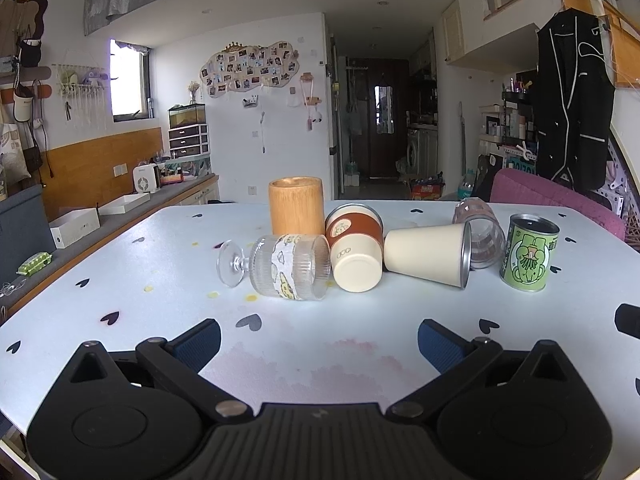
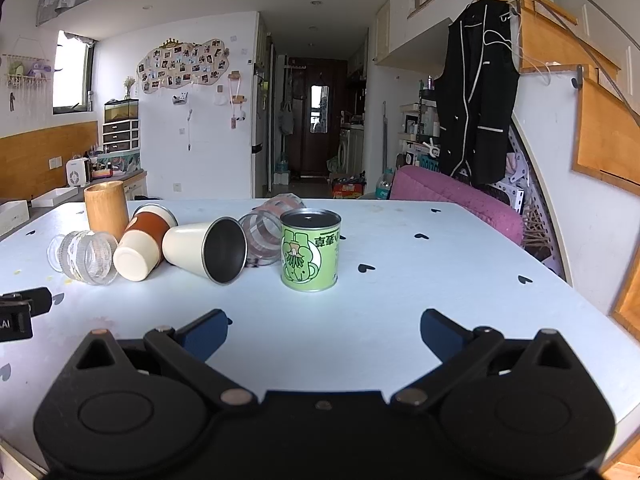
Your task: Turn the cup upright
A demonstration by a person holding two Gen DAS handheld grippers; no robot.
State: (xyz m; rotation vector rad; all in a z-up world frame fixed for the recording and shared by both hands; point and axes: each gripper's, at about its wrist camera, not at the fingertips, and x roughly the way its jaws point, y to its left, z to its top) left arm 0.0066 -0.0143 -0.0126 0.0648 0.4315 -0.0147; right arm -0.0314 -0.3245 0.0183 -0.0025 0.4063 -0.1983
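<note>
Several cups lie on their sides on the white table [image 1: 160, 280]: a ribbed stemmed glass [image 1: 288, 266] [image 2: 86, 256], a brown-sleeved cream cup [image 1: 354, 246] [image 2: 142, 240], a cream metal cup [image 1: 428, 254] [image 2: 206, 250] and a pinkish glass [image 1: 480, 236] [image 2: 268, 226]. A bamboo cup [image 1: 296, 205] [image 2: 106, 209] and a green cartoon can [image 1: 528, 258] [image 2: 310, 250] stand upright. My left gripper [image 1: 320, 340] is open and empty, short of the glass. My right gripper [image 2: 324, 334] is open and empty, short of the can.
The table carries small heart prints and yellow and pink stains. A pink chair [image 2: 456, 196] stands at its far right edge. A counter with white boxes [image 1: 80, 226] runs along the left. The left gripper's edge shows in the right wrist view [image 2: 20, 312].
</note>
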